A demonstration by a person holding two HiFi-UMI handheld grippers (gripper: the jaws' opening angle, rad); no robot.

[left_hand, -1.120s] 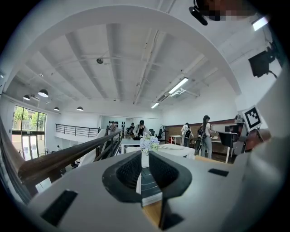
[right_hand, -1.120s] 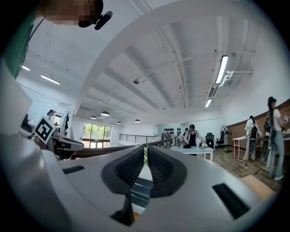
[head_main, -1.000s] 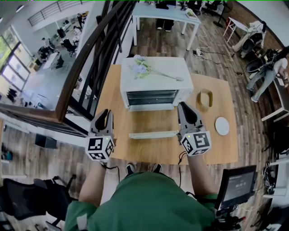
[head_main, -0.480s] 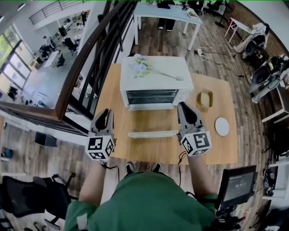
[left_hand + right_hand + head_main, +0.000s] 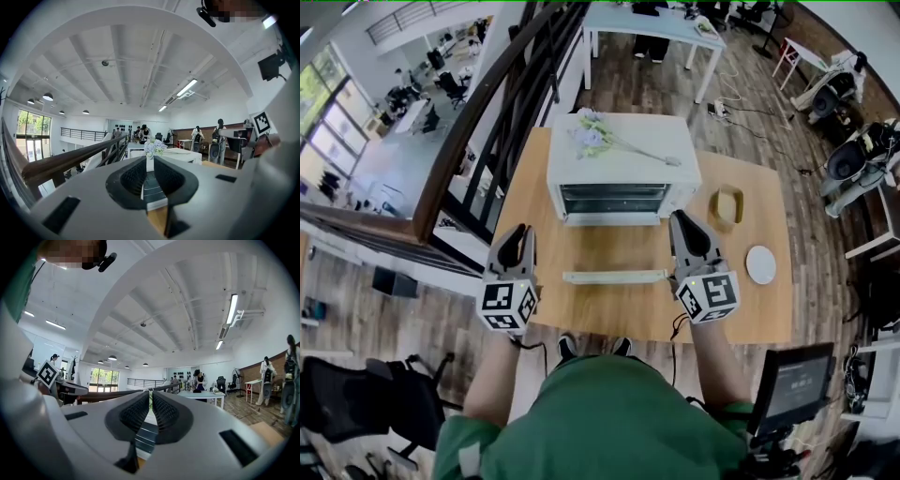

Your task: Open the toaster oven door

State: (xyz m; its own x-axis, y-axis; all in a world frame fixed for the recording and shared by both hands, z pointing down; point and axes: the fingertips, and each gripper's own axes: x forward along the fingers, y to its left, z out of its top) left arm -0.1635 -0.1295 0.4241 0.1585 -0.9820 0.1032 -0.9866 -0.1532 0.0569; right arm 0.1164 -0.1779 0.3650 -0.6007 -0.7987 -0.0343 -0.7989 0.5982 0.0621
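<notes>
Room bright, light even. Daylight enters at the windows (image 5: 328, 122), upper left of the head view, washed pale. Ceiling strip light (image 5: 233, 308), upper right of the right gripper view, glares white. Toaster oven (image 5: 628, 173) top near blown out. Shadows on the worktop (image 5: 609, 314) faint and soft. Heavy fisheye: railing (image 5: 492, 117) bows, and both gripper views have black corners. Close foreground slightly soft, far room sharp.

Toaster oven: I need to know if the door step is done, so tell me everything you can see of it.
The toaster oven is a white, boxy, metal-looking unit standing upright at the far side of the wooden table. Its door is open, folded down toward the person, its pale front bar level over the table, with wire racks showing inside. A sprig of pale flowers lies on top.
</notes>
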